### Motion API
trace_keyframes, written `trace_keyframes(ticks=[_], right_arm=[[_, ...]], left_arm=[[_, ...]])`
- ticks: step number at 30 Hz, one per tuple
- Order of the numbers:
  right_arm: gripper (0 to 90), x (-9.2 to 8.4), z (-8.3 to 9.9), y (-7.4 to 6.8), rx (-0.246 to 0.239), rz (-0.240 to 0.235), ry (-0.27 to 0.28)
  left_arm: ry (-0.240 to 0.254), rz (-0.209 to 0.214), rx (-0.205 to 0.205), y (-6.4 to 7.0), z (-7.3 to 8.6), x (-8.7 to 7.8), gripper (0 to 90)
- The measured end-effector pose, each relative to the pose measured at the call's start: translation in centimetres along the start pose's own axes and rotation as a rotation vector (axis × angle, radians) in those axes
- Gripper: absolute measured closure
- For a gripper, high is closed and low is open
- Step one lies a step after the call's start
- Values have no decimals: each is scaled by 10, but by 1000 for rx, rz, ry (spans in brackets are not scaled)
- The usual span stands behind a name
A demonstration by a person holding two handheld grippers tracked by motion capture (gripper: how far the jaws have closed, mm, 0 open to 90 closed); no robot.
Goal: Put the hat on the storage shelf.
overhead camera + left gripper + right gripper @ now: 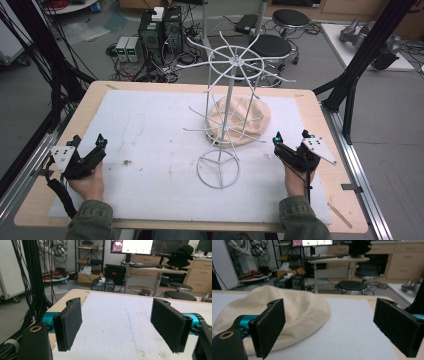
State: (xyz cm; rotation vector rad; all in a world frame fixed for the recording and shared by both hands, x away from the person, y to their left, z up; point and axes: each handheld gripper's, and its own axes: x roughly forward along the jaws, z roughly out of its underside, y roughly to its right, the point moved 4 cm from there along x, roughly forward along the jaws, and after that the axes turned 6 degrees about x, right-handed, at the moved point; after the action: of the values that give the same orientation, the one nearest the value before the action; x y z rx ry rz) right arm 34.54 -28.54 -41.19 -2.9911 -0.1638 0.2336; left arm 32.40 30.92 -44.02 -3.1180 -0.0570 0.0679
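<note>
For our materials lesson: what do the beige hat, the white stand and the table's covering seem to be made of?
Beige hat: soft cloth, probably cotton, matte; it slumps in a rounded heap.
White stand: thin metal wire, seemingly painted white; rigid rings and spokes.
Covering: white felt or foam-like sheet, matte and scuffed; exact material unclear.
Table edge: pale wood, likely plywood.

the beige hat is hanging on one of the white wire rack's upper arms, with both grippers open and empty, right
Not quite: the beige hat lies flat on the white mat behind the white wire rack, as the high view shows. The left gripper and right gripper are indeed open and empty.
</note>
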Motion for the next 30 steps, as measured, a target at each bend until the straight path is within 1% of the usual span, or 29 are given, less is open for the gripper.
trace_keyframes(ticks=[2,4,8,11,13,14,15,19,21,23,25,27,28,30], right_arm=[[99,-1,-7,-1,-7,5,26],[99,0,-13,-2,-16,2,37],[99,6,-24,-6,-24,-14,39],[99,11,-33,-11,-39,-37,50],[99,14,-39,-14,-45,-36,57],[99,16,-42,-15,-40,-41,51],[99,18,-44,-16,-40,-48,57],[99,27,-49,-19,-19,-57,36],[99,33,-48,-20,22,-83,18],[99,40,-47,-21,50,-107,-12],[99,47,-46,-22,68,-112,-39],[99,53,-45,-24,81,-116,-52],[99,56,-45,-24,83,-110,-57],[99,61,-45,-26,100,-105,-76]], left_arm=[[1,1,0,0,0,0,253],[1,1,0,0,0,0,254],[2,1,0,0,0,0,253],[0,3,-1,0,0,0,254],[-7,12,4,1,1,1,254],[-7,14,7,2,1,1,253],[-5,15,13,3,1,1,253],[-3,13,8,2,1,2,254],[-3,11,6,2,1,2,254],[-1,12,9,2,1,2,253],[-2,12,8,2,1,2,253],[-2,11,9,2,1,2,254],[-1,11,9,2,1,2,254],[-2,10,9,2,1,2,254]])
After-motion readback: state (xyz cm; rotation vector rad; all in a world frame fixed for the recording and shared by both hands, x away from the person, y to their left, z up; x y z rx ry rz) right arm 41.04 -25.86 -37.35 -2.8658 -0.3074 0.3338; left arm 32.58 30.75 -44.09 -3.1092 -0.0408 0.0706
